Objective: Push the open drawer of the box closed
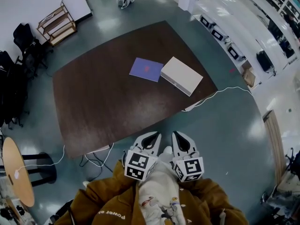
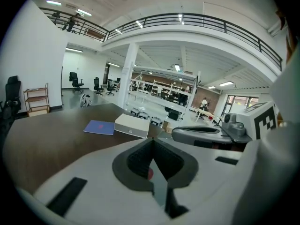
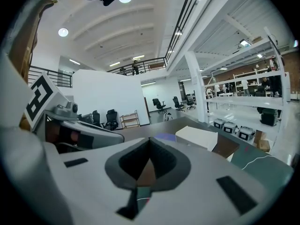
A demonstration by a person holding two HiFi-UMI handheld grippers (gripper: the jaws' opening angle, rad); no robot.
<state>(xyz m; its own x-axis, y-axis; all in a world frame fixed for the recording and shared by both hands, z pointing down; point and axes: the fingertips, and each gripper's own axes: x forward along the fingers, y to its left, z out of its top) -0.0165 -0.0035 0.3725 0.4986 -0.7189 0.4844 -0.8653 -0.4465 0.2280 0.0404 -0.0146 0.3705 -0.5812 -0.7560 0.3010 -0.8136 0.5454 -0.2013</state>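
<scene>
- Holding nothing, the left gripper [image 1: 151,137] and right gripper [image 1: 178,136] hung side by side close against the person's brown jacket [image 1: 112,203]. Each had its jaws brought together at the tips.
- Only bare table [image 1: 103,102] lay between the jaws and the box [image 1: 182,75].
- A purple booklet [image 1: 146,69] lay flat ahead of the left gripper, just beside the box's left corner. Whether the two touched could not be told.
- A white cable [image 1: 220,93] ran off the table edge ahead and to the right of the right gripper.
- The box, white and flat, sat well ahead of both grippers and a little to the right, skewed to the table edge. Whether its drawer stood out could not be told.
- The table was dark brown wood on a glossy grey-green floor [image 1: 225,139].
- Far ahead and to the left of the left gripper stood black chairs [image 1: 21,41] and a wooden rack [image 1: 57,23]. A round wooden table [image 1: 16,172] stood nearer on that side.
- White shelving [image 2: 161,88] rose beyond the box.
</scene>
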